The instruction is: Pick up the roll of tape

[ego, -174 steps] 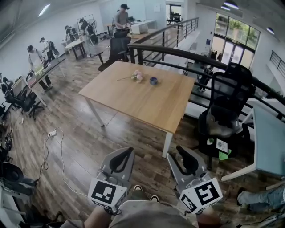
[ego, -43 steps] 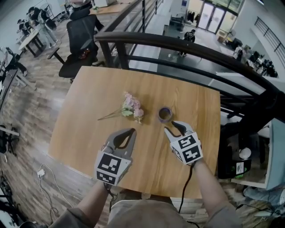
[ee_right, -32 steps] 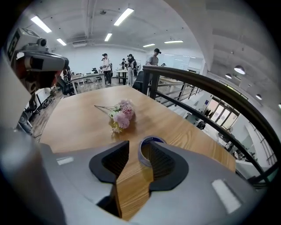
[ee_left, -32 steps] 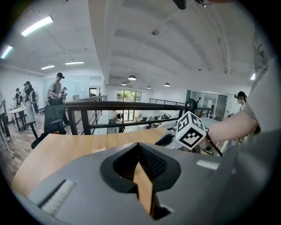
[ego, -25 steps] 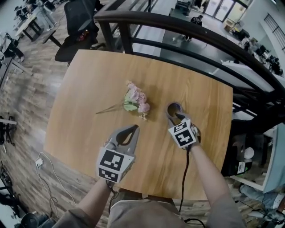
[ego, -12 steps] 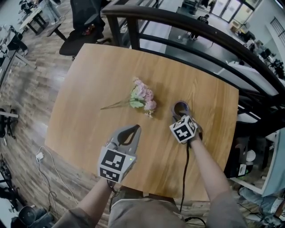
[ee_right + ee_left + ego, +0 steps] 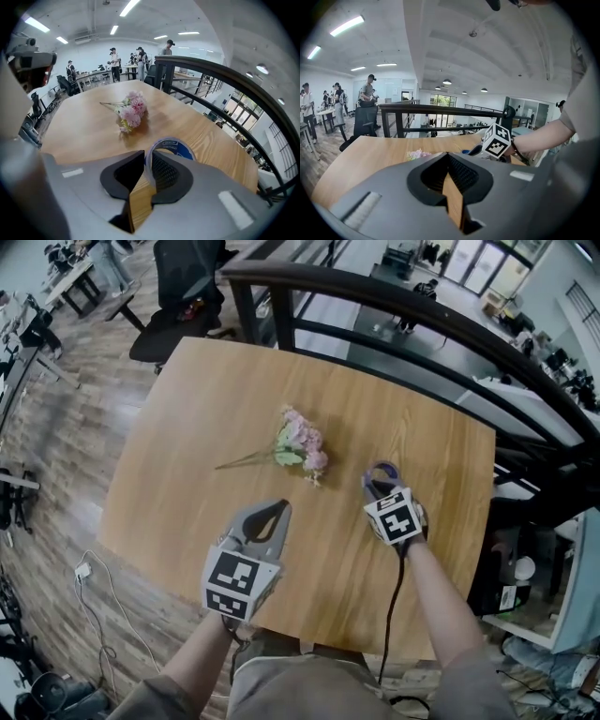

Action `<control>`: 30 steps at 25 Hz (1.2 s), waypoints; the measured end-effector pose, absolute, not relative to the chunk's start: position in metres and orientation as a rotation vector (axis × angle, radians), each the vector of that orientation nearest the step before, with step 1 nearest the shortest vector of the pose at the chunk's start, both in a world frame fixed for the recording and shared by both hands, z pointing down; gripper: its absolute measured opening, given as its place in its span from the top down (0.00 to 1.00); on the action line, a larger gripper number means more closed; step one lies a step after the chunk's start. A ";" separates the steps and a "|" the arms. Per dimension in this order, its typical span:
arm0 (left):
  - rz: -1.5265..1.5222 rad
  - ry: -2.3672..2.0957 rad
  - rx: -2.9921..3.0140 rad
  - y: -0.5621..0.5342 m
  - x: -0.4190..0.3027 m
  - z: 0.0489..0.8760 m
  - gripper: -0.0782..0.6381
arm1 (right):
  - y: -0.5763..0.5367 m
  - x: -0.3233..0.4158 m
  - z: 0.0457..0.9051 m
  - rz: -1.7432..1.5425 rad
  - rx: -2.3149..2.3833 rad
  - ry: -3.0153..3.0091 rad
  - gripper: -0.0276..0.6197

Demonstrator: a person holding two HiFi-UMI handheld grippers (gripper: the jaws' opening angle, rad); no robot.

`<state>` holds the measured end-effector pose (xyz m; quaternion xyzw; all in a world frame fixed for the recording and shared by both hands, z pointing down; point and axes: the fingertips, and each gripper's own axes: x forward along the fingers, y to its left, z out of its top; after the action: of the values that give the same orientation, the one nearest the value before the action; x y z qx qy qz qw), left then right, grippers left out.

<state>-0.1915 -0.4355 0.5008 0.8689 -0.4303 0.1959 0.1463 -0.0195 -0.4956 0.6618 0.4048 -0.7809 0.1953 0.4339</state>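
Note:
The roll of tape [image 7: 380, 471], a clear ring with a blue printed core, is at the right of the wooden table [image 7: 197, 399]. My right gripper [image 7: 377, 486] points steeply down over it. In the right gripper view its jaws are closing, with the near wall of the roll of tape [image 7: 171, 146] pinched between them: one jaw is inside the ring and one outside [image 7: 146, 157]. My left gripper [image 7: 278, 508] hovers over the table's near middle with nothing in it, its tips together [image 7: 448, 155].
A small bunch of pink flowers [image 7: 300, 441] lies left of the tape, its stem pointing left. A black railing [image 7: 394, 296] runs behind the table's far edge. An office chair [image 7: 187, 277] stands at the far left. Bare tabletop stretches to the left.
My right gripper's jaws have closed onto the wall of the tape roll, and the hand has drawn slightly toward me. The left gripper has drifted a little.

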 end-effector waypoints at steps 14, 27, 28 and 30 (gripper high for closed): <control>0.411 -1.344 2.624 -0.406 -0.199 0.406 0.89 | -0.443 -0.037 0.460 0.237 1.212 -2.265 0.86; 0.308 -1.384 2.782 -0.353 -0.202 0.324 0.89 | -0.359 -0.035 0.337 0.135 1.452 -2.506 0.86; 0.317 -1.379 2.780 -0.349 -0.203 0.322 0.89 | -0.354 -0.035 0.333 0.141 1.466 -2.516 0.86; 0.352 -1.365 2.769 -0.340 -0.204 0.318 0.89 | -0.342 -0.032 0.327 0.153 1.493 -2.529 0.86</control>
<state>-0.2036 -0.3400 0.3182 0.8911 -0.4392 0.1132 0.0170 -0.0322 -0.3416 0.3268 0.5051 -0.8556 0.0518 0.1002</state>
